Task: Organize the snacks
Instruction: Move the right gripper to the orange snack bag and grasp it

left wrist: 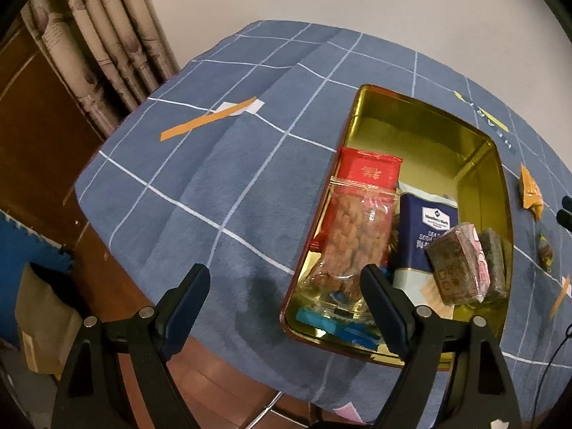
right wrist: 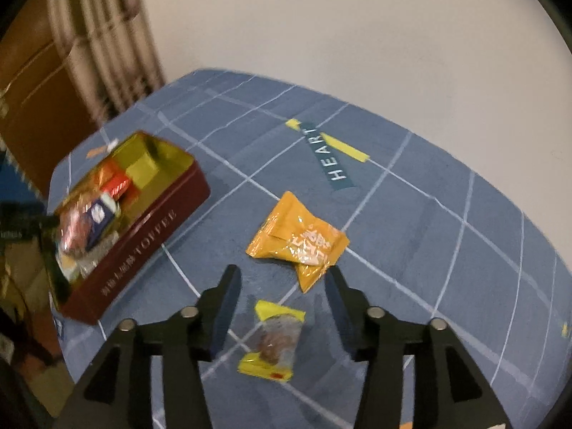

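Snacks fill the near half of the tin (left wrist: 498, 164), which sits open on the blue checked cloth (left wrist: 200, 193): a nut bag (left wrist: 352, 236), a blue cracker pack (left wrist: 425, 232) and two brown blocks (left wrist: 459, 262) among them. The far half shows bare gold. An orange packet (right wrist: 298, 237) and a small yellow-ended sweet (right wrist: 275, 341) lie on the cloth well to the right of the tin. The right gripper (right wrist: 282, 282) hangs above the sweet, jaws spread and holding nothing. The left gripper (left wrist: 286, 282) hovers at the tin's near left corner, jaws likewise wide apart and empty.
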`<state>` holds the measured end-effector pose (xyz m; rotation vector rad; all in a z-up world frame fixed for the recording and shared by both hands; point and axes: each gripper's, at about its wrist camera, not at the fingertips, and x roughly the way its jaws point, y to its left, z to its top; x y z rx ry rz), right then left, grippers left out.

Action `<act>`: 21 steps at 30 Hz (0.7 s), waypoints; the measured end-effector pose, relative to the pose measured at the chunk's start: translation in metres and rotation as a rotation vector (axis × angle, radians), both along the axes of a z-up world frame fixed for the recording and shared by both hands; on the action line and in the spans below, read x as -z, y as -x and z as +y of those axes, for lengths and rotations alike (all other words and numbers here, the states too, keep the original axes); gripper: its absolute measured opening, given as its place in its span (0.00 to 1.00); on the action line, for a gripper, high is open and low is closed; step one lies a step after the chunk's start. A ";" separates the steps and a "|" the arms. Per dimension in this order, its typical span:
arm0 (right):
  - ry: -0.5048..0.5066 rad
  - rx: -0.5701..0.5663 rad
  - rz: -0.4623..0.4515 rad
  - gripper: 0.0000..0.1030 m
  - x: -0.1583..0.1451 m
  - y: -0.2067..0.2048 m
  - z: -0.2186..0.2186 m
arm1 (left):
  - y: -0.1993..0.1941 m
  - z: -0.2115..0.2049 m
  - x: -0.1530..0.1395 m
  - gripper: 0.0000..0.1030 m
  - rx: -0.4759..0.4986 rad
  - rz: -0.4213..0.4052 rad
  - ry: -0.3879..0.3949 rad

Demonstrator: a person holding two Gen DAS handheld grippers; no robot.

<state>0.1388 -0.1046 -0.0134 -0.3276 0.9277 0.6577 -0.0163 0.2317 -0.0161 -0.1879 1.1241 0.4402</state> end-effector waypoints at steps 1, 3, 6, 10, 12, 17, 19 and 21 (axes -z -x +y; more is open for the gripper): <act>0.020 -0.033 0.004 0.53 0.001 -0.003 0.004 | 0.002 0.001 -0.001 0.81 -0.005 -0.002 -0.002; 0.066 -0.114 0.012 0.55 0.003 -0.011 0.014 | 0.005 0.002 -0.002 0.81 -0.016 0.002 -0.004; 0.134 -0.191 0.014 0.56 0.009 -0.027 0.024 | 0.009 0.004 -0.002 0.81 -0.034 0.020 0.000; 0.191 -0.265 0.044 0.56 0.018 -0.047 0.033 | 0.010 0.005 -0.003 0.81 -0.042 0.033 -0.008; 0.212 -0.298 0.070 0.56 0.024 -0.054 0.037 | 0.007 0.002 -0.004 0.81 -0.031 0.038 -0.011; 0.247 -0.384 0.091 0.56 0.037 -0.053 0.047 | -0.003 -0.012 -0.005 0.81 0.004 0.045 -0.019; 0.279 -0.406 0.059 0.56 0.043 -0.052 0.054 | -0.007 -0.019 -0.006 0.81 0.027 0.047 -0.019; 0.292 -0.423 0.043 0.57 0.047 -0.053 0.058 | -0.011 -0.026 -0.007 0.81 0.049 0.046 -0.025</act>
